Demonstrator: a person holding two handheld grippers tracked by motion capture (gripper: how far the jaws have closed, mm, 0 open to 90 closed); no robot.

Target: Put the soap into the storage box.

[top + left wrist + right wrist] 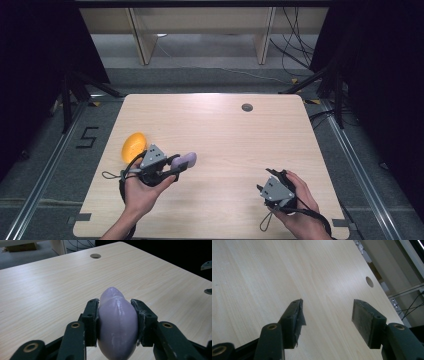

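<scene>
Left tongs (pixel 117 322) are seen clamped on a lilac egg-shaped object (pixel 117 325), held at its widest girth between both pads just above the bench (pixel 45 290); the transport step is judged to be in hand. Its surface is smooth, glossy and faintly seamed, probably moulded plastic. Right tongs (pixel 327 322) are held agape and empty over bare wood, one pad facing torn at its edge. For the next move, a level carry and a gentle release would be called for, since the rounded shape could roll. An orange ovoid (pixel 134 146) lies near the bench's left edge, just beyond the left tongs. Farther off, a round grommet hole (pixel 247 107) is cut in the pale laminate.
</scene>
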